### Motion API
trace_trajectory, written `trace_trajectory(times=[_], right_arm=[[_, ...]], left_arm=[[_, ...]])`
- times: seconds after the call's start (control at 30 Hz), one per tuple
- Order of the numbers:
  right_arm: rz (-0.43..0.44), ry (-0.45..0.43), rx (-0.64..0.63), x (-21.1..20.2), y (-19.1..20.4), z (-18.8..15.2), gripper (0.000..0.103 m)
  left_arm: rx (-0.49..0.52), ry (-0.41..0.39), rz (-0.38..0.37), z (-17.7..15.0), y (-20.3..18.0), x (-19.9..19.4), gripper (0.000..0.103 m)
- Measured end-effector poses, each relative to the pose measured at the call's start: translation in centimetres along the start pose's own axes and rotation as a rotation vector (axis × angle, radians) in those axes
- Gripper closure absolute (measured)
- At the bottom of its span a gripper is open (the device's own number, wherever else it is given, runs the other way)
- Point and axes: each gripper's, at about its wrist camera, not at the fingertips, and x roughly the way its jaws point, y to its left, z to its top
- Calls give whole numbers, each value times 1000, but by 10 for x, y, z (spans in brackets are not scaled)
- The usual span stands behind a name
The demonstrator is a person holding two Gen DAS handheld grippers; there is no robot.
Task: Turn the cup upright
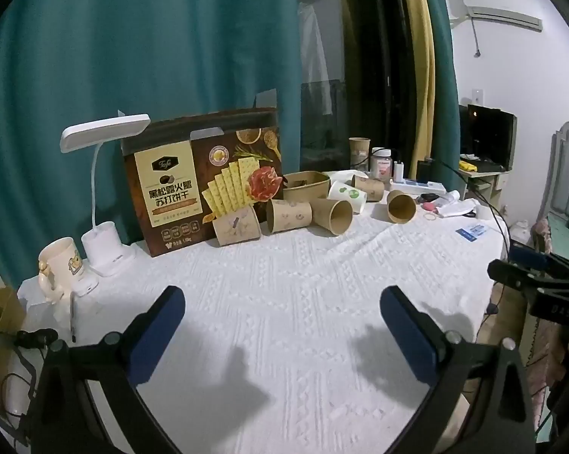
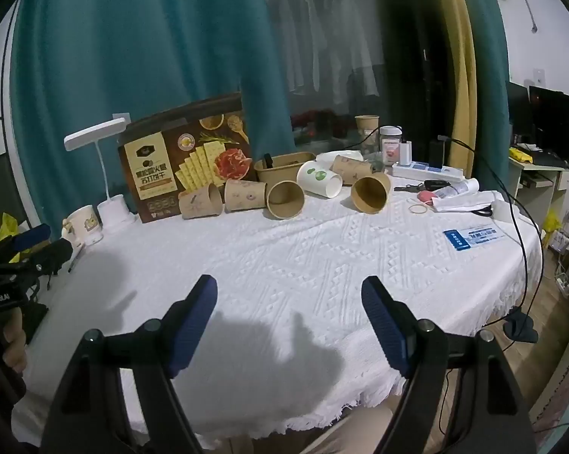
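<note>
My left gripper (image 1: 282, 317) is spread wide over bare tablecloth (image 1: 284, 272), holding nothing; my right gripper (image 2: 290, 310) is equally spread and empty. The paper cups (image 2: 284, 199) lie tipped along the far edge, before the cracker box (image 2: 186, 159). Only my right view shows the cloth's frayed near edge; labels are unreadable.

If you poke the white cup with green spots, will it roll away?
Probably: the white cup lies on its side, so a nudge may roll it in a curve. It looks like thin paper, likely light and easily squashed by a hard squeeze.
</note>
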Motion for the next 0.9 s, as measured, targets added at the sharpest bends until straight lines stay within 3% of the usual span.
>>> trace_trajectory(times=[0.9], right_arm=[[10,-2,5,-1,-1,10,26]], left_arm=[[6,-60,-15,12,-3,-11,0]])
